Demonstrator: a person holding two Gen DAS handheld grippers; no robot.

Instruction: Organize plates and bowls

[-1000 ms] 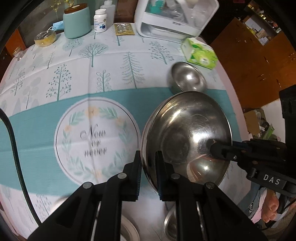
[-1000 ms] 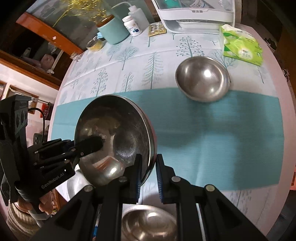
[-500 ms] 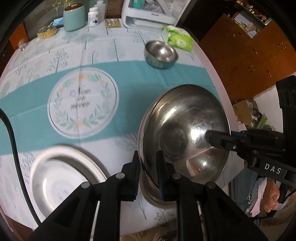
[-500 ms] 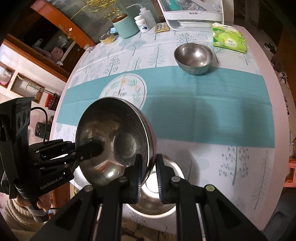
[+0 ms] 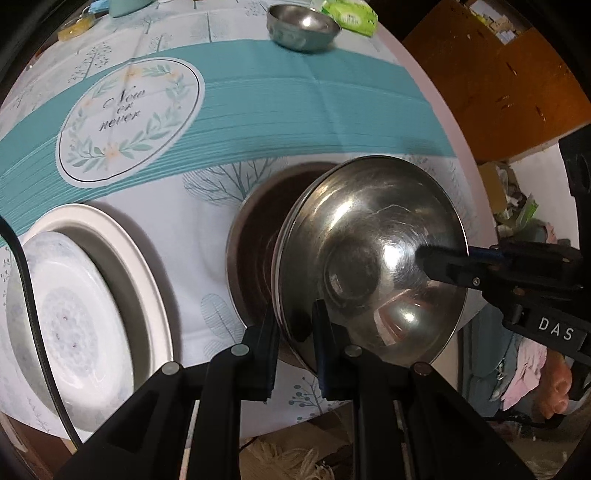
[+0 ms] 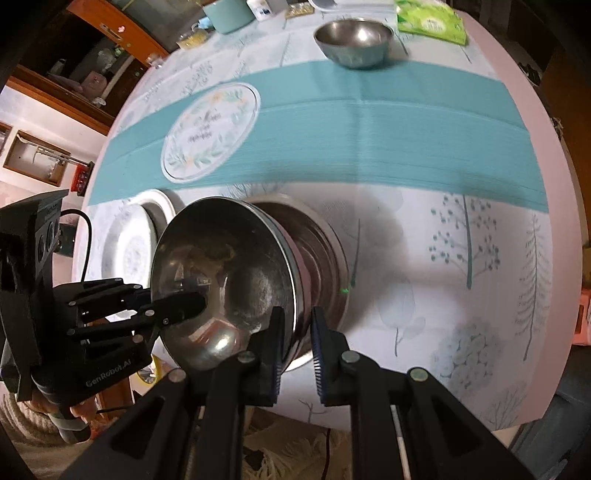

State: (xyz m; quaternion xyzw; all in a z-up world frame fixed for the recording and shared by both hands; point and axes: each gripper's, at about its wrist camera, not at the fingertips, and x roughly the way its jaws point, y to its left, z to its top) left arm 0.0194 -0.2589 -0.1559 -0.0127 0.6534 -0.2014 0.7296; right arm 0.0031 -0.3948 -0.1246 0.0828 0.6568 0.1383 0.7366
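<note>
A large steel bowl [image 5: 373, 258] is held by its rim between both grippers, tilted just above a second large steel bowl [image 5: 251, 236] that rests near the table's front edge. My left gripper [image 5: 293, 350] is shut on the held bowl's near rim. My right gripper [image 6: 293, 347] is shut on the opposite rim of that bowl [image 6: 221, 280], and the lower bowl [image 6: 325, 258] shows behind it. A small steel bowl [image 5: 303, 26] stands at the far side of the table. White plates [image 5: 74, 314] lie stacked at the left.
The round table has a teal and white tree-print cloth [image 5: 295, 99]. A green tissue pack [image 6: 430, 18] and a teal canister [image 6: 225, 14] stand at the back. The table's front edge is close below the bowls.
Both grippers have carried the large bowl back toward the front edge and lowered it onto the second large bowl. The white plates have come into view at the left.
</note>
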